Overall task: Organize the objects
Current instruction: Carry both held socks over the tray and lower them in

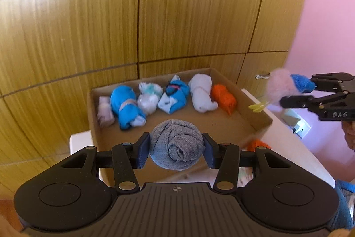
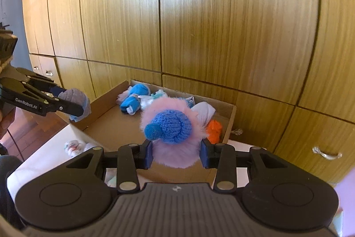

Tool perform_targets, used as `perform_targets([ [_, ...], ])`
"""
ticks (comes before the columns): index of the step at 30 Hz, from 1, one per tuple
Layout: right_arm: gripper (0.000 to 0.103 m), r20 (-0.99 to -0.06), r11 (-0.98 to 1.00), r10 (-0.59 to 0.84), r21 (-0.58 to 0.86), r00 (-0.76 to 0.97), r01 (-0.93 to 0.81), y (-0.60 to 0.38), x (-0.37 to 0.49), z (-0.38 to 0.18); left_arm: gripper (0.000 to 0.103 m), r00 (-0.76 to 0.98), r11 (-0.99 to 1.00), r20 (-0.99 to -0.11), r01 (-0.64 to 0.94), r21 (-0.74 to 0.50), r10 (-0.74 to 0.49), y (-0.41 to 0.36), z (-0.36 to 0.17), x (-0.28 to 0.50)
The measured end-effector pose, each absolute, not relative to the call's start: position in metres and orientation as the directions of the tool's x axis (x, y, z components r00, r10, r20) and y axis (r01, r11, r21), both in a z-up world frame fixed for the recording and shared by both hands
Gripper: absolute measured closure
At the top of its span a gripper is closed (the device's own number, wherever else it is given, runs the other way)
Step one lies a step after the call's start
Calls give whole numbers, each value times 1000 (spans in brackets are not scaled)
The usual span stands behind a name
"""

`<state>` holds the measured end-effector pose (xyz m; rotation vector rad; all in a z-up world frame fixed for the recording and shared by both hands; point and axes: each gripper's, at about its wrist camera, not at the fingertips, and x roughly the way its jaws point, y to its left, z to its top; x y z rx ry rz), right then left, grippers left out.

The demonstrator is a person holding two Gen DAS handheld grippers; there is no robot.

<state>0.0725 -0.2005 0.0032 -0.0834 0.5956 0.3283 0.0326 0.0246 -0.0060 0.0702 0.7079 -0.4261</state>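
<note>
Nearest to me: left tongs (image 1: 176, 147), their blue pads pressed on either side of a grey ribbed sock rolled into a ball (image 1: 176, 144), so the roll cannot unwind while I carry it.
Grip on the left: partly closed, only as far as the soft bundle allows; the sock bulges out a little above and below the pads.
Right tongs (image 2: 176, 152): closed to a narrower gap on a fluffy pale-pink bundle with a blue knitted core (image 2: 172, 128); the pads sink into the fluff, which I judge is why the gap looks tighter than the bundle's outline.
Both loads: held in the air, clear of everything, above and just in front of the near edge of the shallow brown cardboard box (image 1: 255, 123).
Box: it sits on the white table (image 1: 295, 148), pushed near the yellow-brown wooden cabinet doors (image 1: 177, 3).
Row inside the box: six rolled pairs lined along the far wall, a pale lilac one (image 1: 105, 113), a bright blue one (image 1: 126, 106), a white and mint one (image 1: 149, 99), a blue and white patterned one (image 1: 174, 96), a light grey-white one (image 1: 202, 93) and an orange one (image 1: 224, 98); side by side, which keeps the front floor free.
Room left: bare cardboard in front of the row, where I judge these two bundles belong.
Still loose: an orange bit (image 1: 258, 144) shows on the table just beyond the box's right corner, partly hidden.
Risk: the fluffy bundle may cling to the pads on release.
</note>
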Motion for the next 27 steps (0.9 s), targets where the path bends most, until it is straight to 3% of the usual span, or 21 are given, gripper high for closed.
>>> perform_targets([
  [5, 66, -618, 947, 258, 11, 743, -320, -201, 101, -16, 48, 640, 889, -673, 454, -58, -371, -9, -17, 69],
  [15, 66, -706, 949, 226, 5, 671, -315, -203, 150, -55, 47, 481, 856, -779, 498, -135, -403, -79, -74, 151],
  [27, 68, -745, 943, 202, -27, 636, -332, -197, 191, -72, 47, 468, 870, -792, 467, -154, -392, -82, -94, 182],
])
